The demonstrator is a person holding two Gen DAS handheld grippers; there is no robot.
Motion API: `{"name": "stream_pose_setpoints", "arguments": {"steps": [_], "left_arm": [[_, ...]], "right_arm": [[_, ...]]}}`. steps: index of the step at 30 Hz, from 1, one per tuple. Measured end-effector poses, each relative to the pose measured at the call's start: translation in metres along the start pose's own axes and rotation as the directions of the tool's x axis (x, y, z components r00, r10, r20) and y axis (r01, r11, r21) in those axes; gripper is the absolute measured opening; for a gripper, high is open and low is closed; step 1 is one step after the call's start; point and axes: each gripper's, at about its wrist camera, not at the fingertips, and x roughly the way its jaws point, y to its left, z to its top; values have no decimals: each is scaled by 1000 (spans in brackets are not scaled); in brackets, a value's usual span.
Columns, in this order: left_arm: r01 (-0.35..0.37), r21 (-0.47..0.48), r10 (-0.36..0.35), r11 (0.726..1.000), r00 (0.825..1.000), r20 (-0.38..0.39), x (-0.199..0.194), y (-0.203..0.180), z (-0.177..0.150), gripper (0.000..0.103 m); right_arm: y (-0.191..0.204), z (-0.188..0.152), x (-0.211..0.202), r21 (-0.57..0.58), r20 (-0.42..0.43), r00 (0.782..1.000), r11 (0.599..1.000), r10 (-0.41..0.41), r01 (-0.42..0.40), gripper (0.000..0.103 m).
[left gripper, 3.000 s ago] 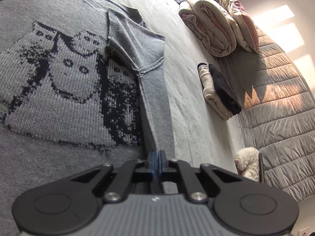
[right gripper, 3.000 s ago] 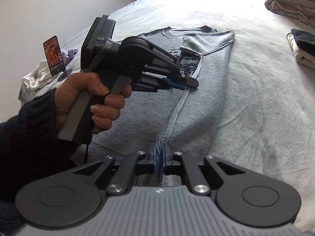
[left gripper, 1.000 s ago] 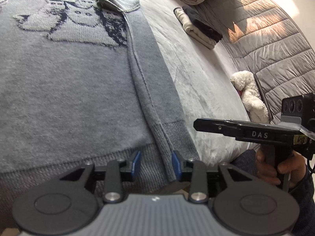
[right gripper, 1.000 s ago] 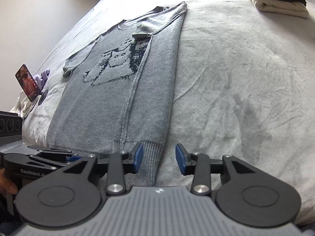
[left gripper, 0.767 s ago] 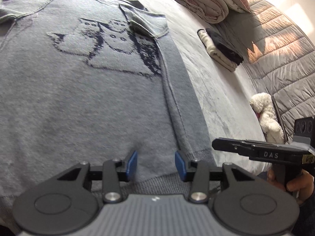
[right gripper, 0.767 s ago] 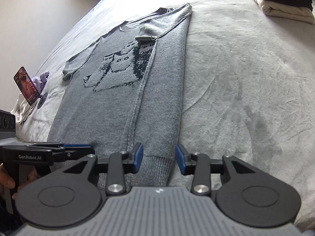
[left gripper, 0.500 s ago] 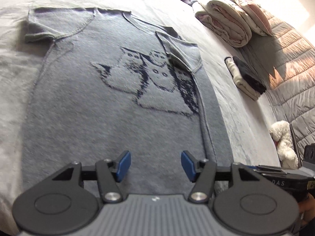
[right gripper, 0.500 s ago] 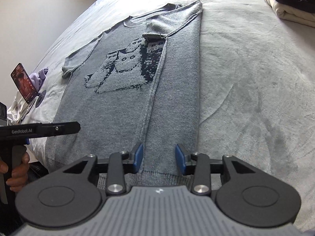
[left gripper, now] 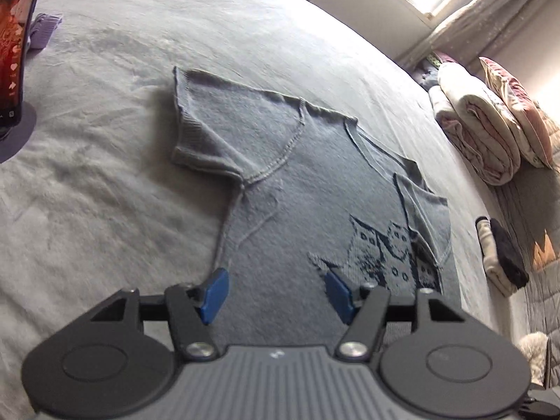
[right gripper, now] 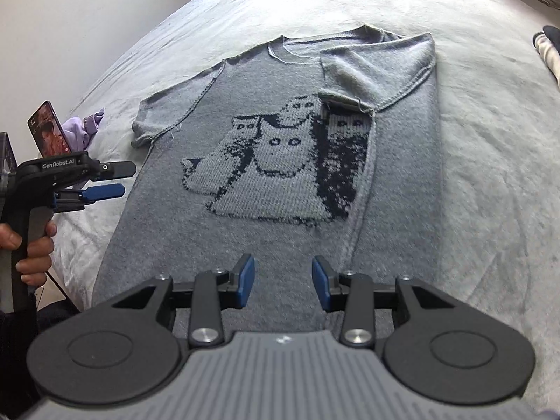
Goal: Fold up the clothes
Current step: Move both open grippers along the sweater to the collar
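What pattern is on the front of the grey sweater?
Knitted navy owls on the sweater, clearest in the right wrist view.

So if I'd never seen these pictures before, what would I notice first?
Probably the grey knitted short-sleeved sweater with dark owl figures, spread flat on the pale grey bed cover with one side already folded in over the picture. Next, the two black grippers with blue pads above its lower part, the right gripper open and empty, the left gripper opening with nothing between its jaws. A lit phone stands at the bed's edge.
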Motion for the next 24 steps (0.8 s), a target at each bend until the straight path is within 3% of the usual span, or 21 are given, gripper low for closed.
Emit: {"name": "stream_pose_setpoints", "arguments": {"steps": [9, 15, 22, 23, 24], "left_arm": [[-115, -137, 129, 984, 987, 100, 20, 30, 33, 63], [-82, -177, 118, 981, 973, 201, 25, 45, 28, 63], [-55, -170, 99, 984, 959, 265, 36, 50, 38, 60], [-45, -182, 95, 982, 956, 278, 37, 52, 39, 55], [-35, -193, 91, 981, 953, 290, 39, 53, 39, 43]], "right_arm": [[32, 54, 37, -43, 2, 998, 997, 60, -60, 41], [66, 97, 70, -79, 17, 992, 990, 122, -120, 41], [97, 136, 119, -129, 14, 980, 972, 198, -195, 41], [100, 141, 126, -136, 13, 979, 970, 205, -202, 41], [104, 146, 131, -142, 13, 977, 968, 213, -209, 41]]}}
